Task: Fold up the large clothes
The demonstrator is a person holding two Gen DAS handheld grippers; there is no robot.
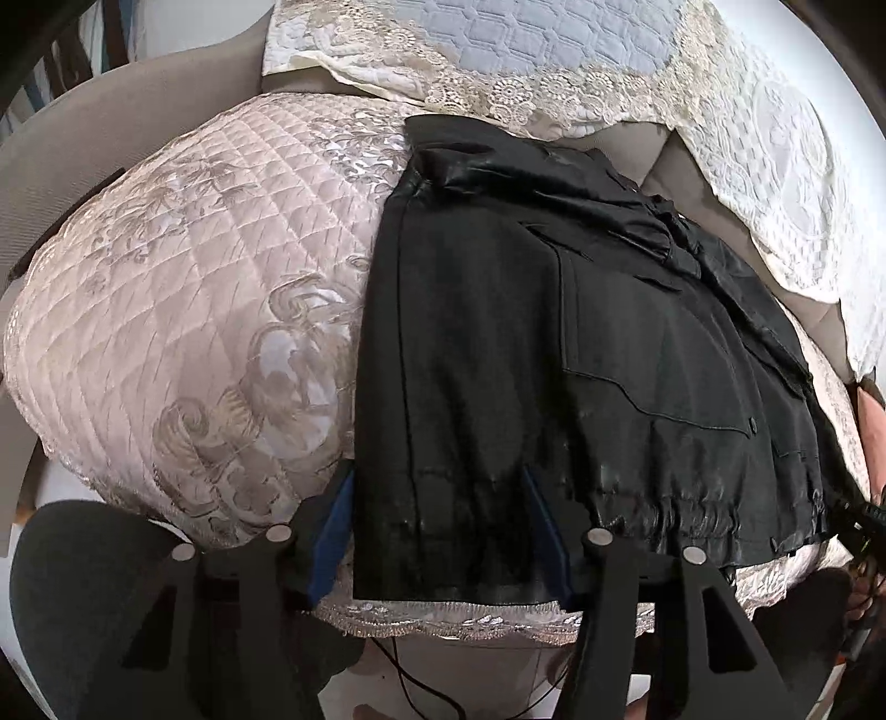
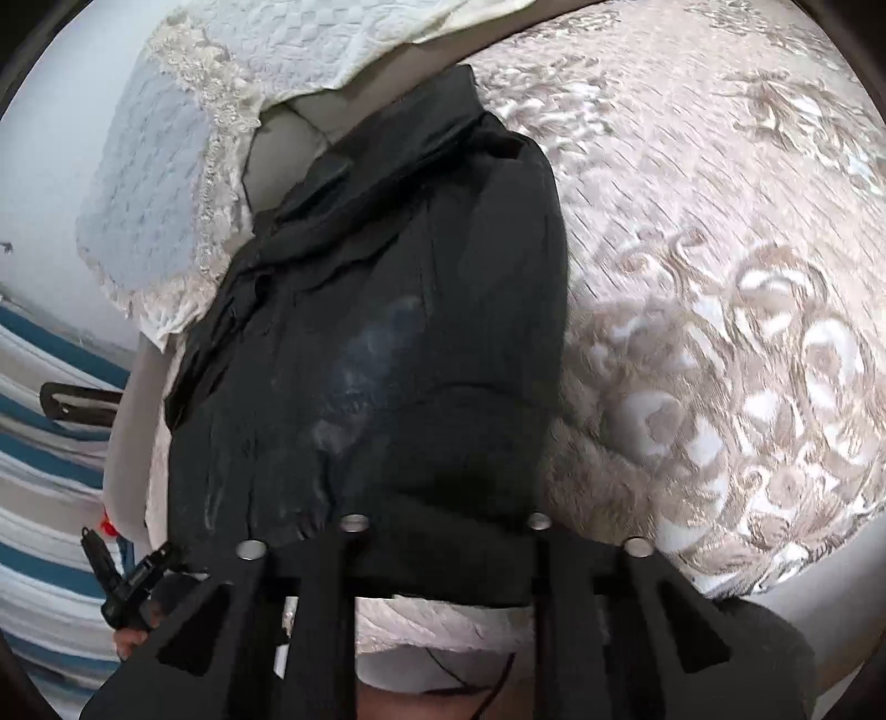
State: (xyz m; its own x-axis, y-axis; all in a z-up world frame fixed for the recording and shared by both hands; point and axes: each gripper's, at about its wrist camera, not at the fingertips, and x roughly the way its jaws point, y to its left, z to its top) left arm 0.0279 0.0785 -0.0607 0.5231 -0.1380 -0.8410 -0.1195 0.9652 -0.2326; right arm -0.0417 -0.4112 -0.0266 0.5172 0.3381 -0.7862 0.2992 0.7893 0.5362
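Black jacket (image 1: 554,343) spread lengthwise on the quilted beige cover (image 1: 183,266), collar end far from both wrists and up against the lace-edged white cloth (image 1: 554,50), gathered hem at the cover's near fringe; probably laid flat like this so that the hem can be carried up toward the collar in one fold. Left gripper (image 1: 437,531) down at the jacket's near hem corner, blue pads (image 1: 332,531) part-way spread and straddling the corner, one pad out over the cover beside the jacket's edge, the other on the dark fabric; not visibly squeezing, so likely poised to pinch, not yet gripping. Right gripper (image 2: 443,531) at the same near end of the jacket, fingertips buried under a raised bunch of black cloth; jaws drawn nearly together, seemingly pinching that hem fabric, though the contact itself is hidden. Rest of the jacket slack and lying on the cover.
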